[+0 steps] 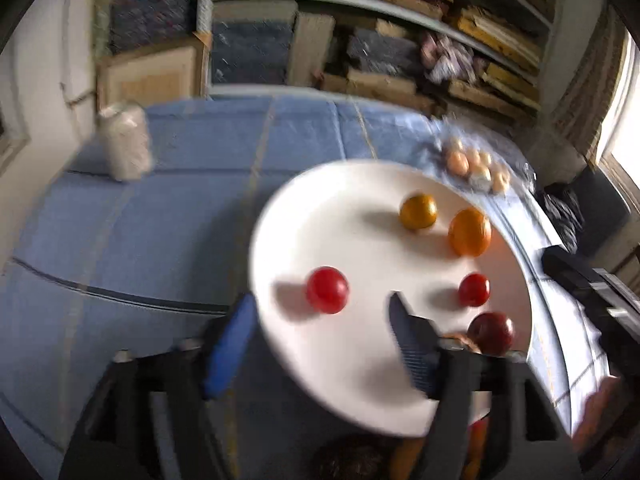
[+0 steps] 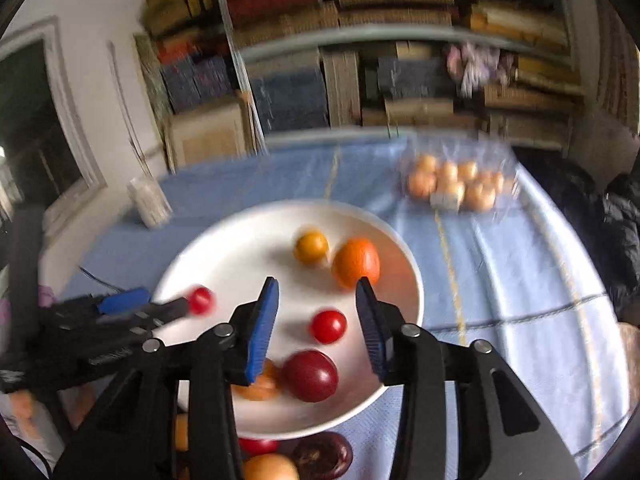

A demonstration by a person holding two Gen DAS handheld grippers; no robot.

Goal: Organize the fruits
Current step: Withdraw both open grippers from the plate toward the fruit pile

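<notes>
A white plate (image 1: 340, 208) (image 2: 240, 248) on the blue cloth holds several fruits. My left gripper (image 1: 322, 296) is open at the plate's near-left rim, and a red tomato (image 1: 327, 290) (image 2: 200, 300) lies loose between its fingertips. My right gripper (image 2: 317, 282) is open over the plate, with a small red tomato (image 2: 328, 326) (image 1: 474, 290) lying untouched between its fingers. A yellow fruit (image 2: 311, 246) and an orange (image 2: 356, 262) sit farther back. A dark red plum (image 2: 310, 376) and a partly hidden orange fruit (image 2: 256, 388) lie nearest.
A clear bag of small pale orange fruits (image 2: 456, 184) (image 1: 476, 168) lies at the table's far right. A whitish roll (image 1: 126, 142) (image 2: 150, 200) stands far left. More fruits (image 2: 320, 456) show under the plate's near edge. Packed shelves stand behind the table.
</notes>
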